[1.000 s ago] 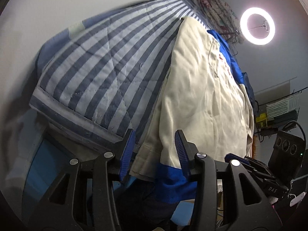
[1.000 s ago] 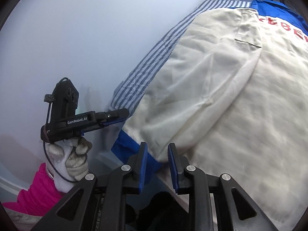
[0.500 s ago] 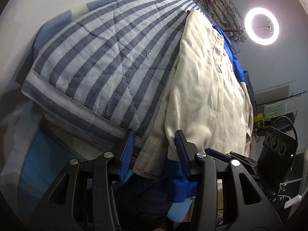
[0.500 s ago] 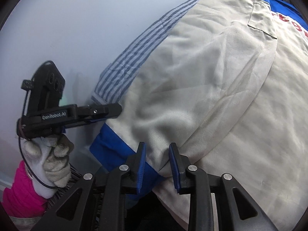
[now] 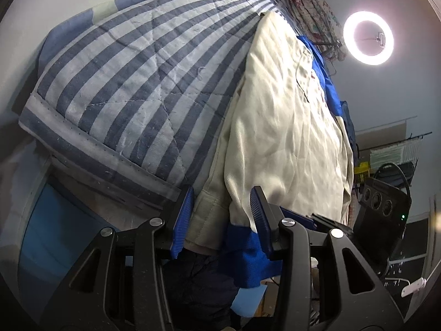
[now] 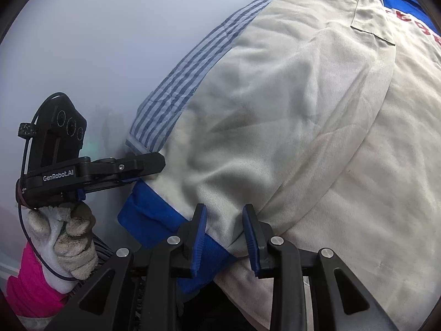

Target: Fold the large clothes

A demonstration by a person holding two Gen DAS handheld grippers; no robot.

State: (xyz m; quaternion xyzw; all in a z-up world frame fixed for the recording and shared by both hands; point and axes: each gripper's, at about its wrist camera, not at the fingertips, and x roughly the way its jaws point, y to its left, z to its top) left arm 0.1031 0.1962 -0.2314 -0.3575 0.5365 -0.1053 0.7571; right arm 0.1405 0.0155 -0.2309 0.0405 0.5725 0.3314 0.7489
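The jacket runs off the right wrist view's right and bottom edges — its red lettering is cut off and unreadable. Its blue cuff drops behind the left tool, so whether the pads touch cloth is unclear. The striped quilt hides the bed beneath.

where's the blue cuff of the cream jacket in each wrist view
Left wrist: the blue cuff hangs at bottom centre, behind the left gripper.
Right wrist: it sits lower left, beside the right gripper.
Shared landmark: the striped quilt under the cream jacket.
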